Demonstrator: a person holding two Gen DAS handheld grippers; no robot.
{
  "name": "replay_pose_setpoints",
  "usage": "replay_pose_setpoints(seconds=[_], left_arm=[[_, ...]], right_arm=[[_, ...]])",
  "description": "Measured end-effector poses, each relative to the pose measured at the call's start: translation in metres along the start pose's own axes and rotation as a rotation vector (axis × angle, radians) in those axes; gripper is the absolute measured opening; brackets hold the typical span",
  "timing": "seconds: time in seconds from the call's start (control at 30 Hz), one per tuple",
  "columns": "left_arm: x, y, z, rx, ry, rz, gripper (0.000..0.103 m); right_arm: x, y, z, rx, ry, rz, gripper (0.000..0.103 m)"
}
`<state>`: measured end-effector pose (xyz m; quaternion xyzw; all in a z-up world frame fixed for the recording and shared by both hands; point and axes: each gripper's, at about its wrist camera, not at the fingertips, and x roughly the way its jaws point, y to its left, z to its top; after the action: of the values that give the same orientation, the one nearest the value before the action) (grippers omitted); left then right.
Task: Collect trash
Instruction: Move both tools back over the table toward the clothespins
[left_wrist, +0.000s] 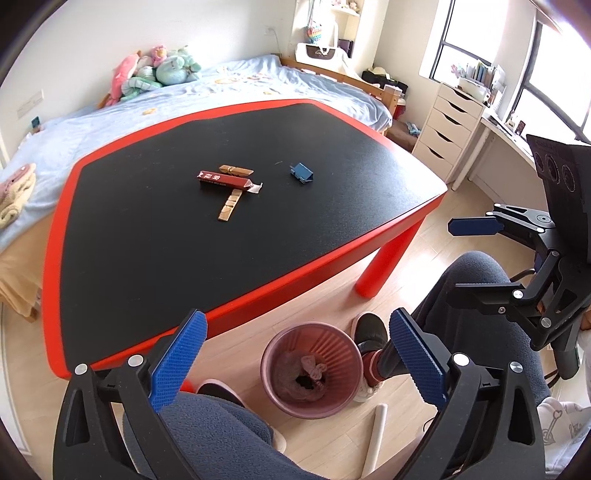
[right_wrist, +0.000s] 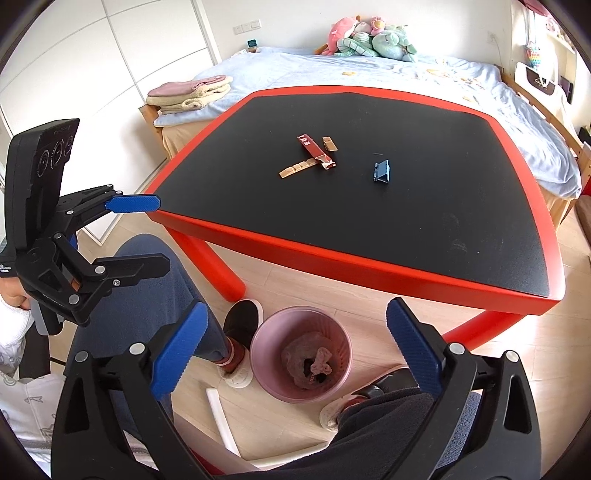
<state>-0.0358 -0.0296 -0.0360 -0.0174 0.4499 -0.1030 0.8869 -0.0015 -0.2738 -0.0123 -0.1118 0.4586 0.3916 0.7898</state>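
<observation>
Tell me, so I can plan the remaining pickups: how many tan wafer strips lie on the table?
2: the short wafer strip behind the red wrapper, the long wafer strip in front of it. More may hide underneath.

Pink ribbed bin (left_wrist: 311, 369) sat between the left gripper's (left_wrist: 295, 363) blue textured pads (left_wrist: 177, 363). Ahead of them: black table top with red rim (left_wrist: 110, 147), dark red wrapper (left_wrist: 225, 180), tan strips (left_wrist: 229, 206), blue clip (left_wrist: 301, 173).
</observation>
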Motion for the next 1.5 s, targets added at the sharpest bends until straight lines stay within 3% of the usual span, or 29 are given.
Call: replay_pose_setpoints(seconds=[0.7,1.1,1.5], left_arm=[[0.003,0.009,0.014,-0.019,-0.006,0.013,0.095],[0.016,0.027,0.050,0.001,-0.019,0.029,0.095],[0.061,0.053,0.084,0.022,0.035,0.019,0.095]], right_arm=[[0.003,-0.011,0.012,0.056,0.014,-0.018,0.098],[0.014,-0.038,0.066,0.077,0.008,-0.088,0.100],[0.055,-0.073,0.123,0.080,0.024,-0.136,0.100]])
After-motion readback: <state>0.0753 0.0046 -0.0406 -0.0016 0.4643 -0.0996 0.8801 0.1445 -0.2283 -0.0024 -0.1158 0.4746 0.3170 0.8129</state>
